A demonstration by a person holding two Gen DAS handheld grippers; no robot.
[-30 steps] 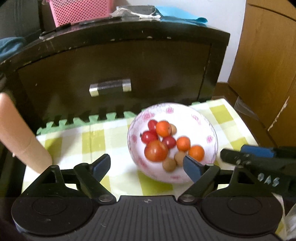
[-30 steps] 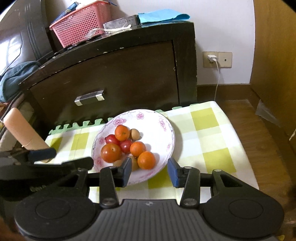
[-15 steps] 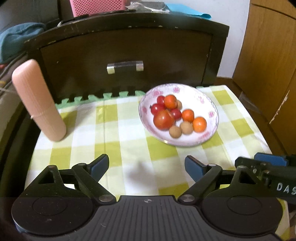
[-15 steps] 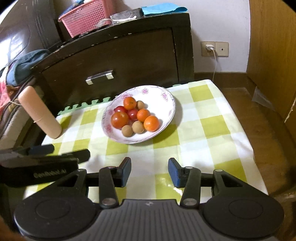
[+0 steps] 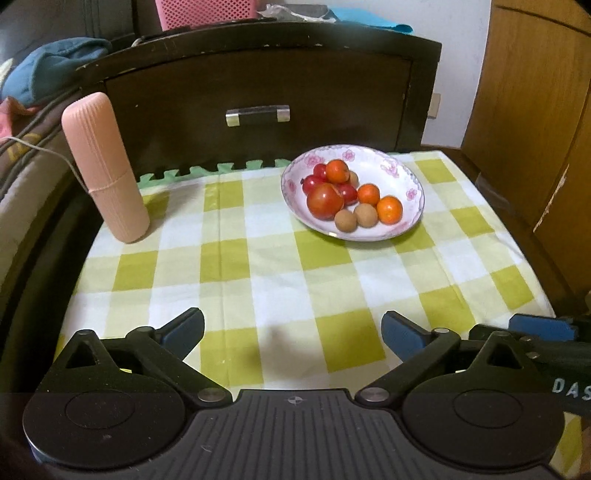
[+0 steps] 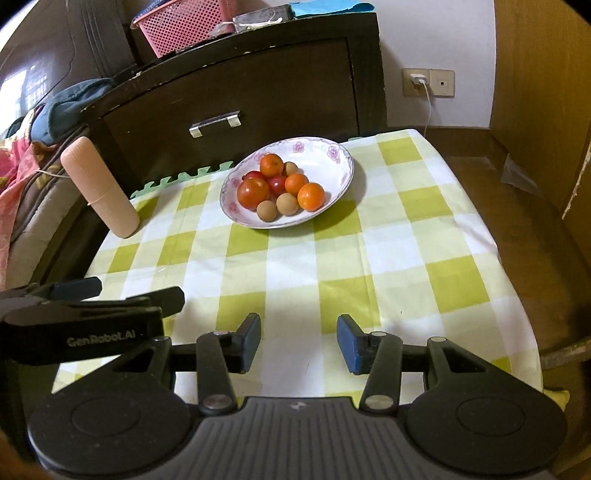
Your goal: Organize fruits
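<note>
1. A green and white checked cloth [image 5: 280, 266] is spread over the table.
2. A tall pink case [image 5: 105, 166] is stood up near the left edge of the cloth.
3. A dark wooden cabinet [image 5: 258, 85] with a shiny handle [image 5: 258, 114] is seen behind the table.
4. A pink basket [image 6: 177, 22] is kept on top of the cabinet.
5. A white charger [image 6: 419, 78] is plugged into the wall socket [image 6: 428, 83].
6. Blue clothes [image 5: 48, 70] are piled on the left.
</note>
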